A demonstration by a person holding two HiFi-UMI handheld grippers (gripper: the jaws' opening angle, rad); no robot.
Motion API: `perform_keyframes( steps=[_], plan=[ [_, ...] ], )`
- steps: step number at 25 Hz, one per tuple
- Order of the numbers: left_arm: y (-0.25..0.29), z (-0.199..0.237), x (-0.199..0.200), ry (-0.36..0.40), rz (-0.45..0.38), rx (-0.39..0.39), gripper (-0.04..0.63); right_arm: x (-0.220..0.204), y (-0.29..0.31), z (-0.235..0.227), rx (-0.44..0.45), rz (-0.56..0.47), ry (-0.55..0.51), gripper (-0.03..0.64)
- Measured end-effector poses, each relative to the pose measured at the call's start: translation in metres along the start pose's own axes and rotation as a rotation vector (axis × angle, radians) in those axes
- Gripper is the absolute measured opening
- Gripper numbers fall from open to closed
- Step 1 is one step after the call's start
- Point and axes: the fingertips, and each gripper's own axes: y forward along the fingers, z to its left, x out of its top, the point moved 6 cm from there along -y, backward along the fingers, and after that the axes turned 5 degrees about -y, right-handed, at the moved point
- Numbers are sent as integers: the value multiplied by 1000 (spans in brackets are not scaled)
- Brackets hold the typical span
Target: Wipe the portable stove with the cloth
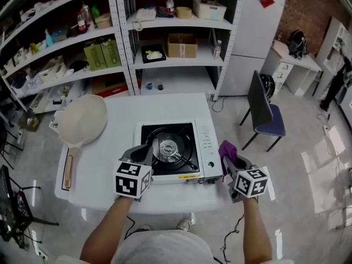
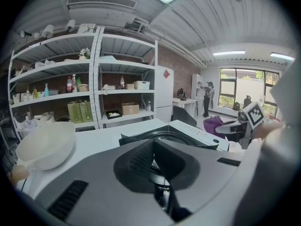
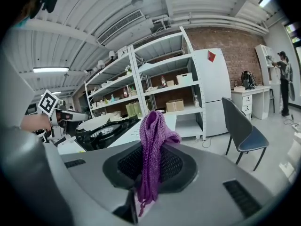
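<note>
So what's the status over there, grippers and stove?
Left gripper shut, empty, over the stove, near-left corner. Right gripper shut on purple cloth, beside the stove's right edge. White pan lies apart, far left.

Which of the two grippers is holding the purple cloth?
The right gripper: the purple cloth is pinched between its jaws. The left gripper, by the portable stove, holds no cloth.

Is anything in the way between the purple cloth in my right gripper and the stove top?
Nothing visible. The right gripper holds the purple cloth beside the stove's right edge, with only air between. The left gripper sits over the stove's front-left corner, covering that patch.
</note>
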Motion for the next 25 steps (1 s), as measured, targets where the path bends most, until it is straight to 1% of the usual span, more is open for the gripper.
perform_keyframes(
  steps=[9,18,25],
  plan=[
    [-2,7,2,-22,-3,77,3,25,43,-22,67,66,-19,61],
    [5,8,0,-50,6,140,3,38,81,-45,113,101,-14,61],
    [7,8,-4,-73,11,184,3,52,112,-63,155,130,-33,61]
  ],
)
